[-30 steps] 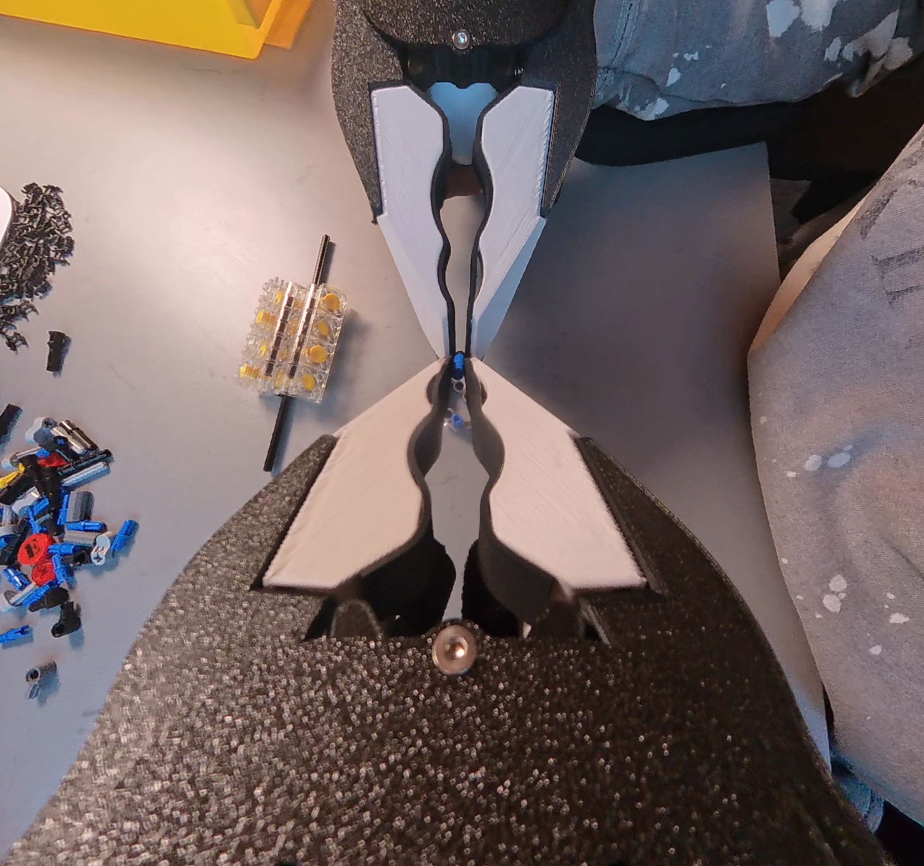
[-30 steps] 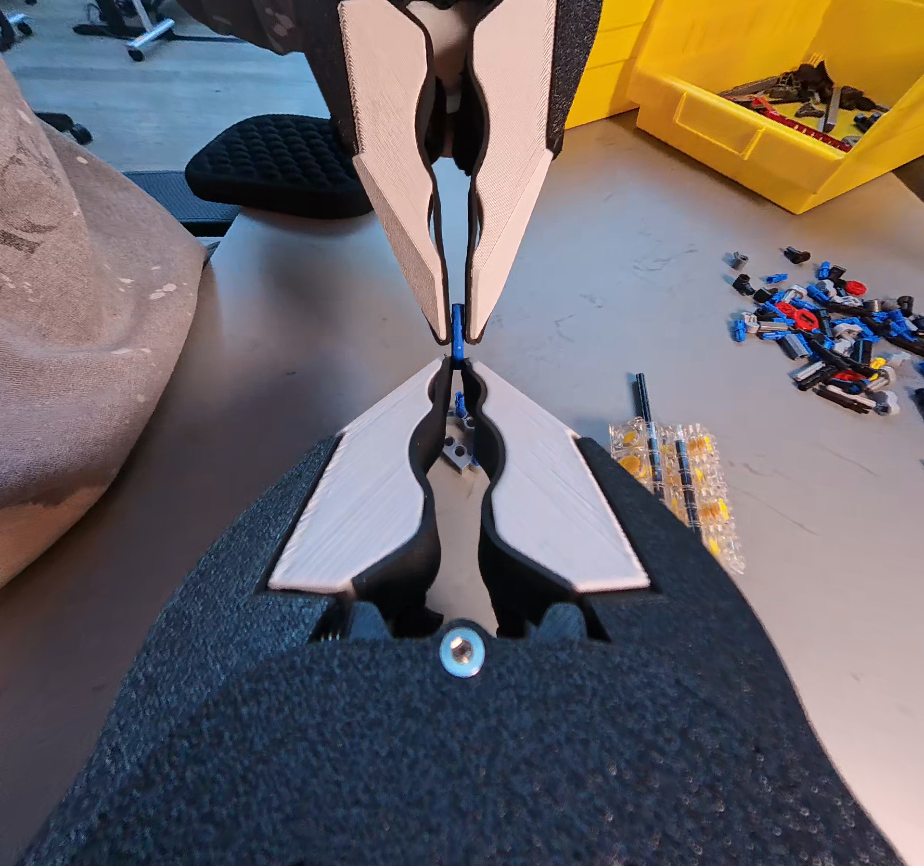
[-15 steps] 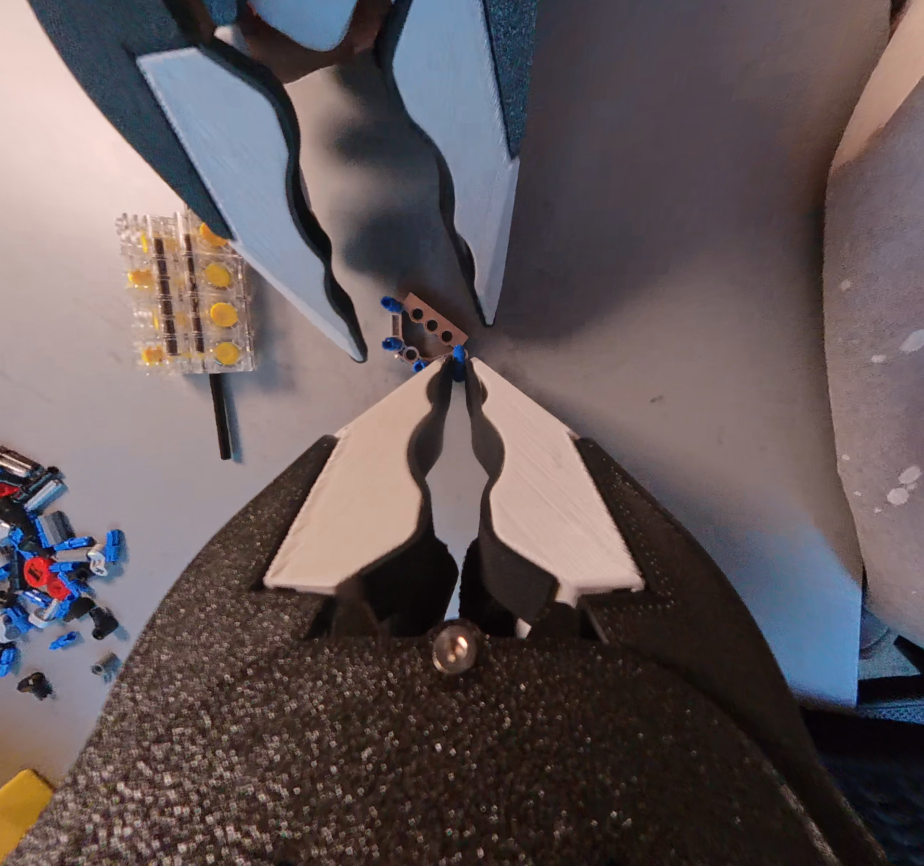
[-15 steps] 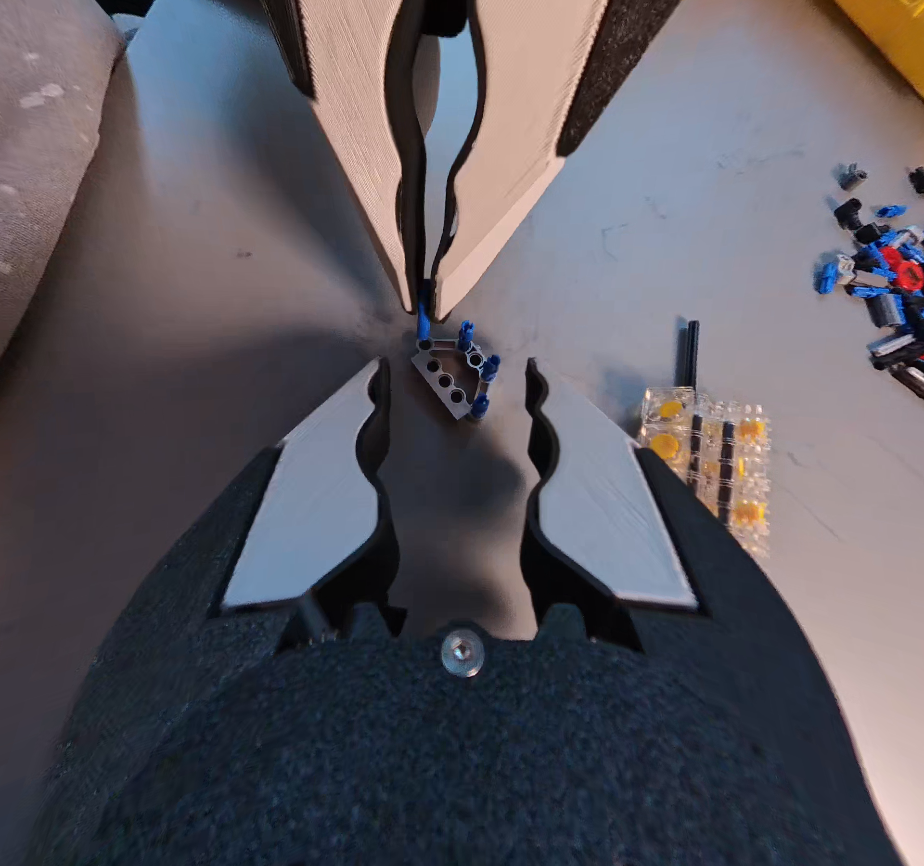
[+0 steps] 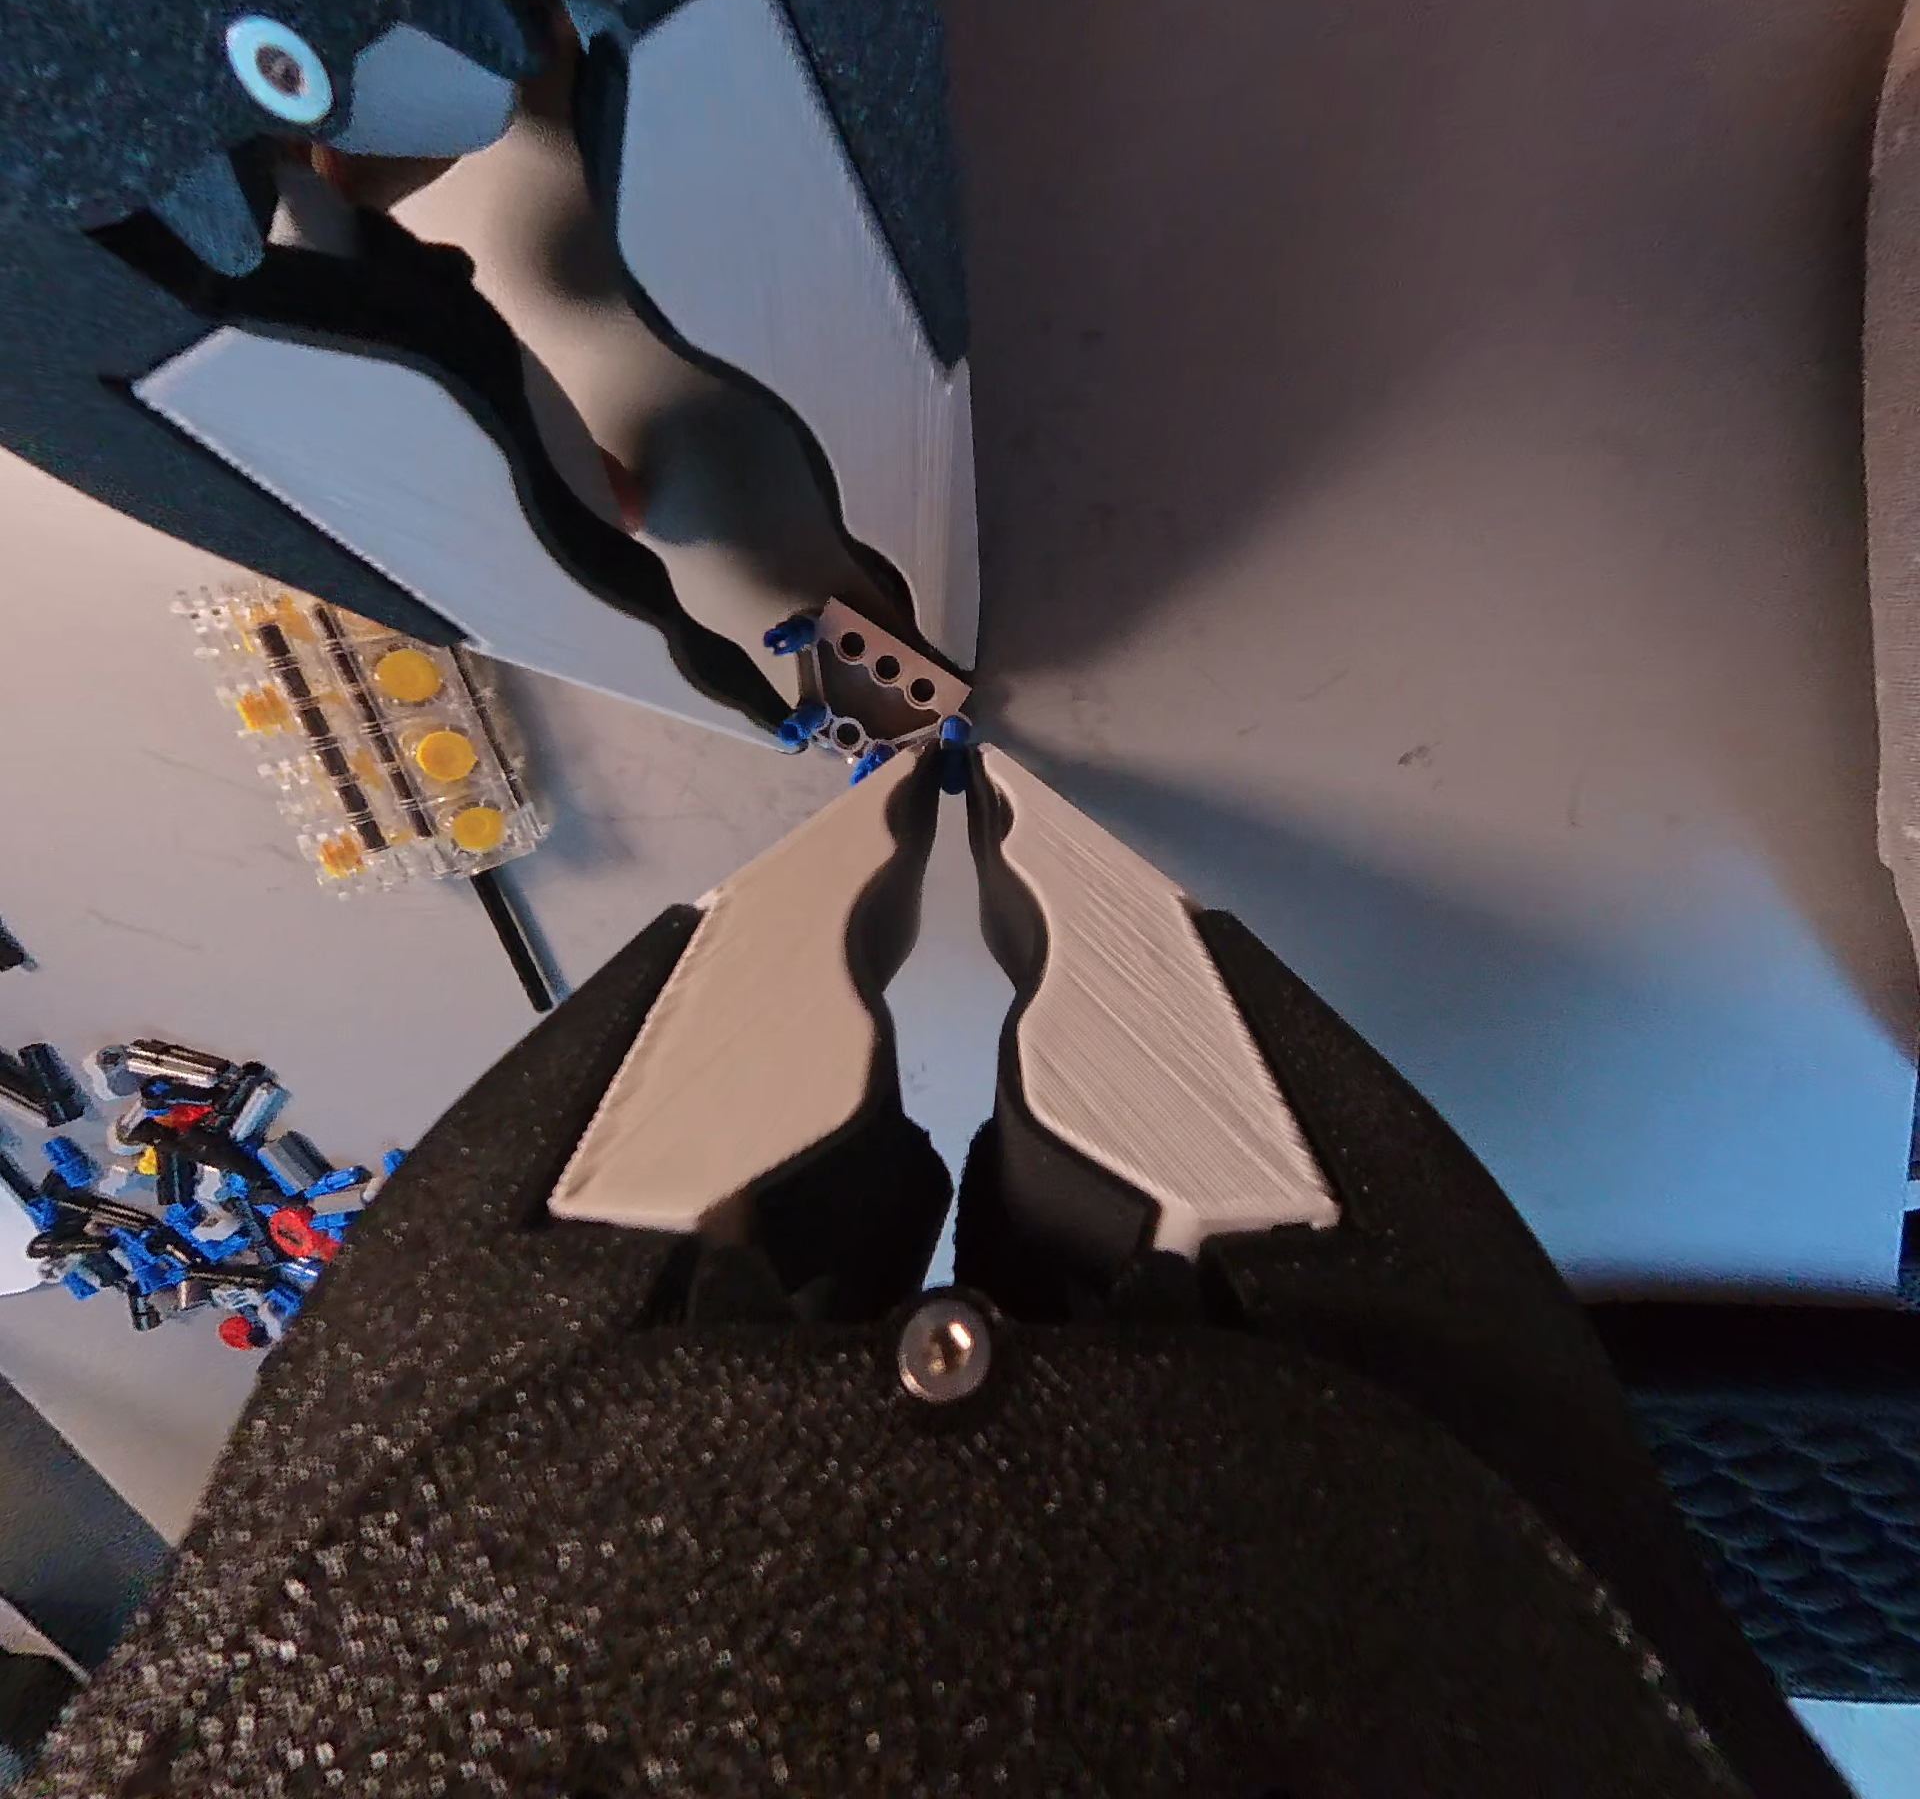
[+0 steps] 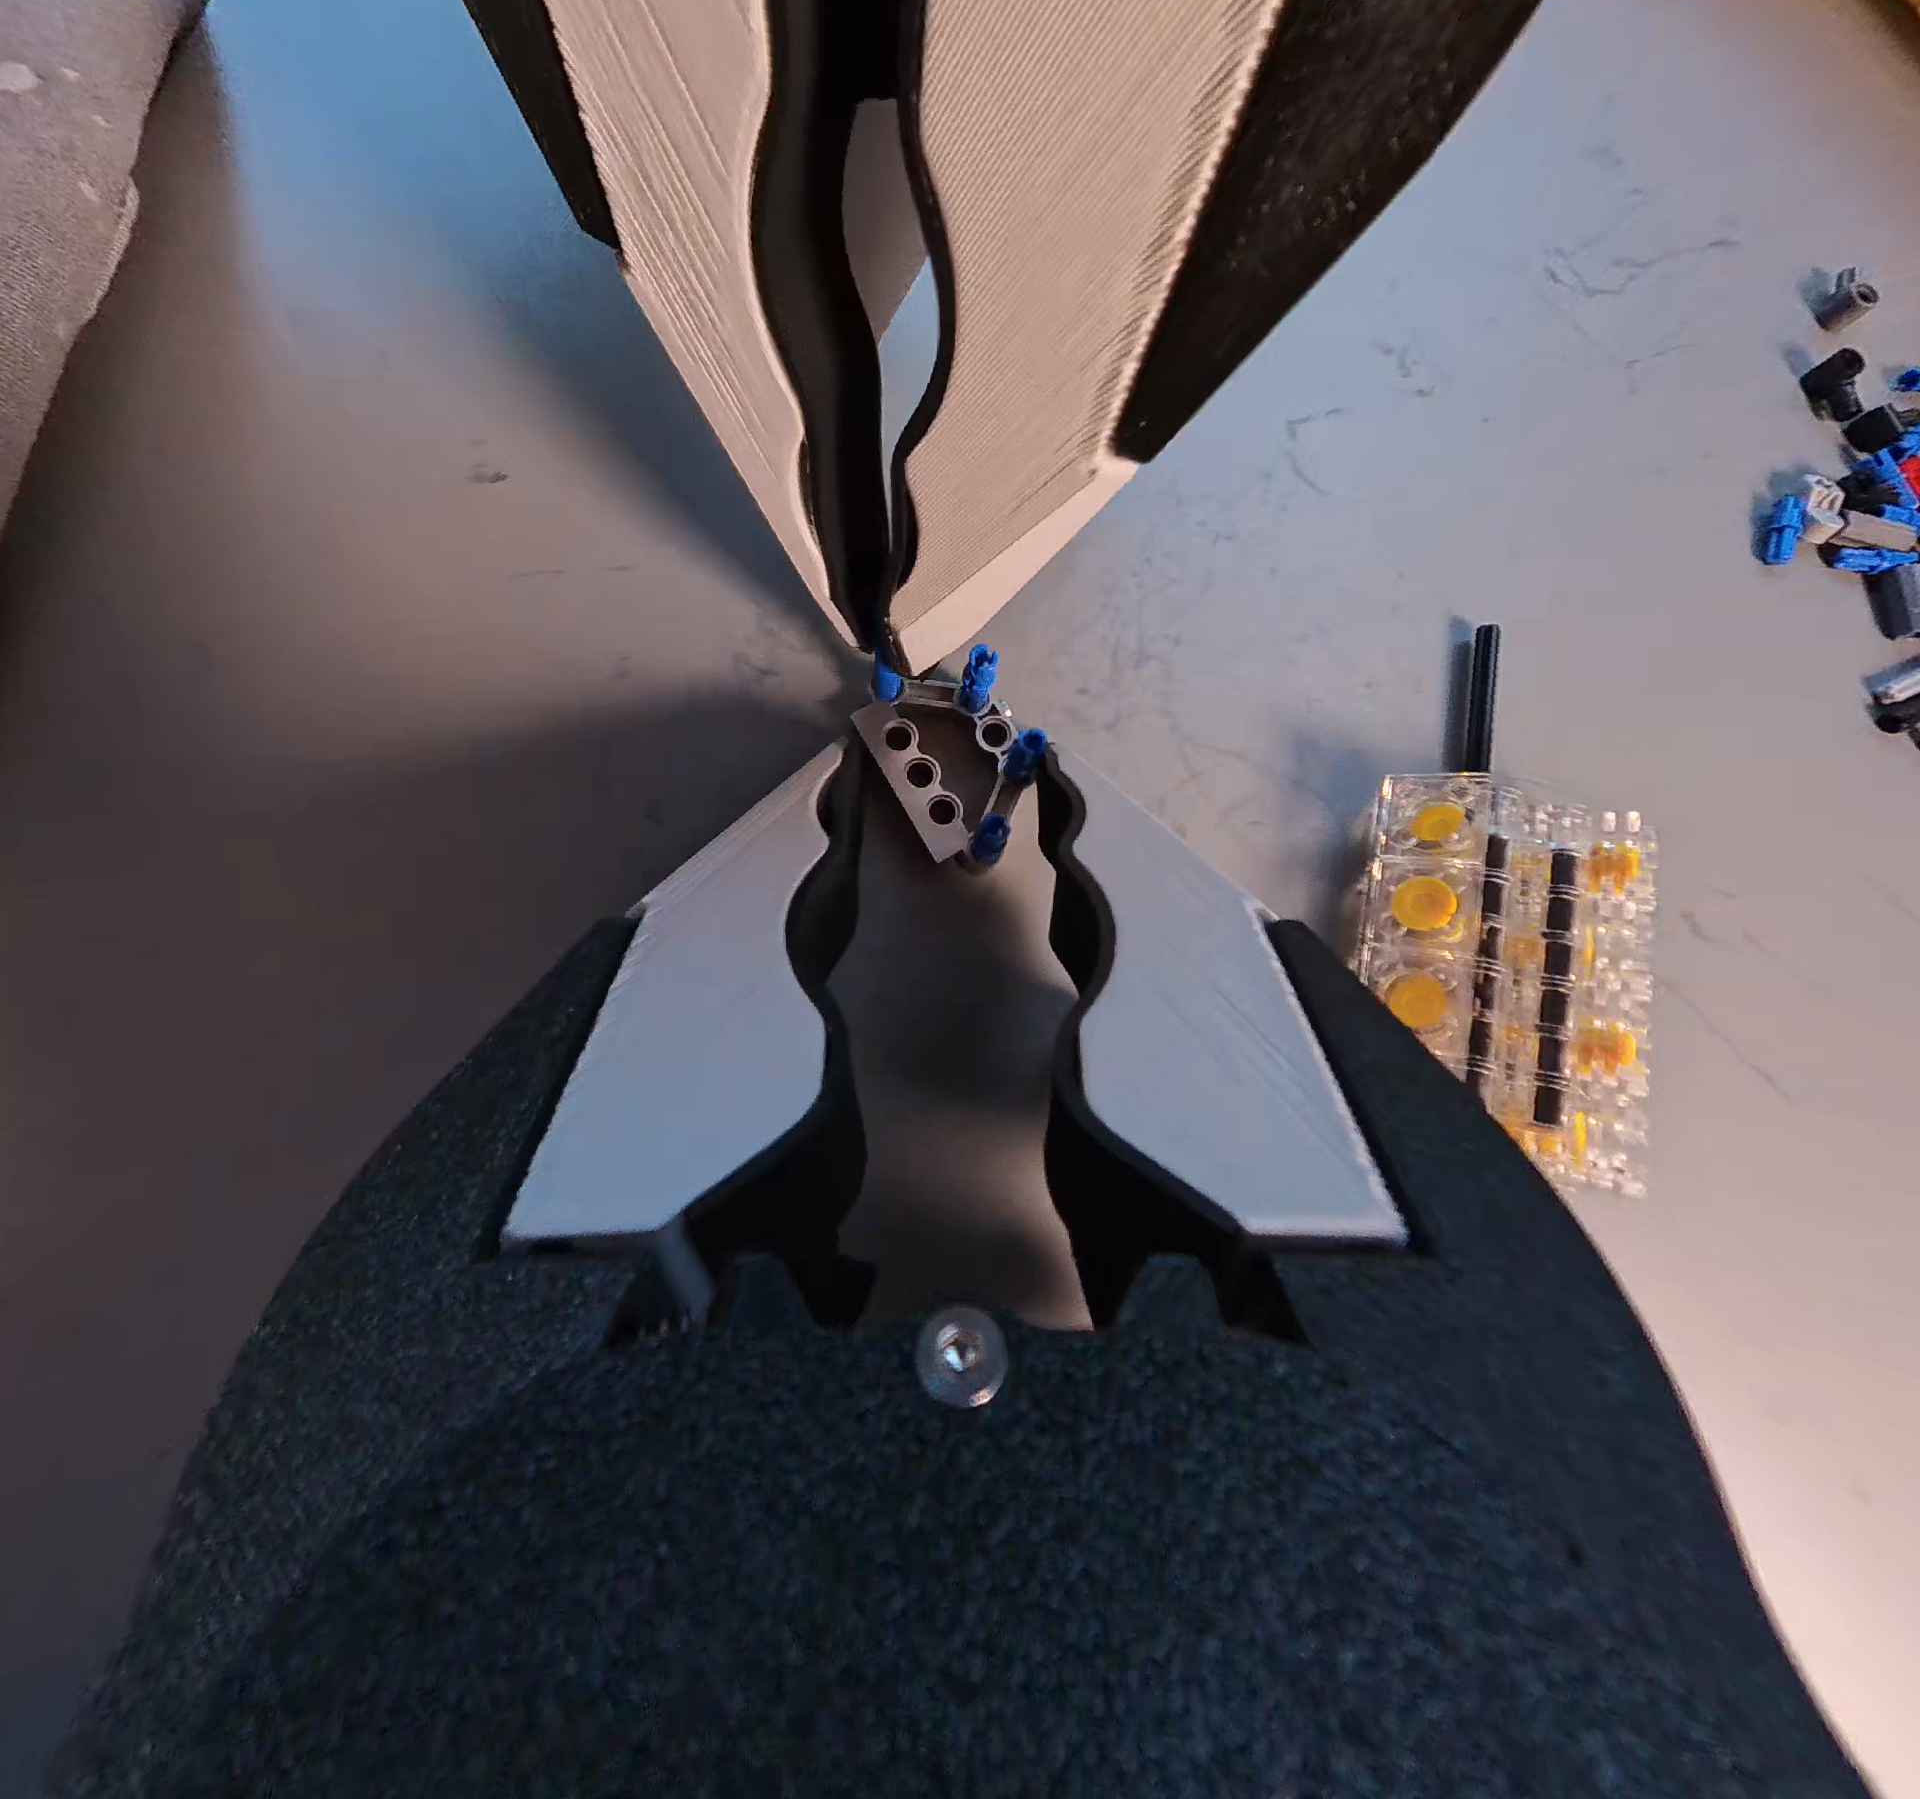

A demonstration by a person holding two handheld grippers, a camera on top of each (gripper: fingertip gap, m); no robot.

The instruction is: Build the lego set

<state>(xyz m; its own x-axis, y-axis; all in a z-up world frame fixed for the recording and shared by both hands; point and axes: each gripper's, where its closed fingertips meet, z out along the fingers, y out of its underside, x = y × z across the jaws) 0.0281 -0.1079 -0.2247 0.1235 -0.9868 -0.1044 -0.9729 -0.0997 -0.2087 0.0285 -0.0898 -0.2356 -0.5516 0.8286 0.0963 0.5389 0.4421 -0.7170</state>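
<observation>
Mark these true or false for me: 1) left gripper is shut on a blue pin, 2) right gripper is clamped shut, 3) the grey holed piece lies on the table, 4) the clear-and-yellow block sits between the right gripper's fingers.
1) True: the left gripper pinches a blue pin.
2) False: the right gripper is open, straddling the grey holed piece.
3) True: it lies on the table.
4) False: the clear-and-yellow block lies apart, off to the side of the fingers.

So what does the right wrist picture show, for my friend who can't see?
The right gripper sits open around a small grey holed piece with blue pins on the table. The left gripper, opposite, pinches one blue pin.
</observation>
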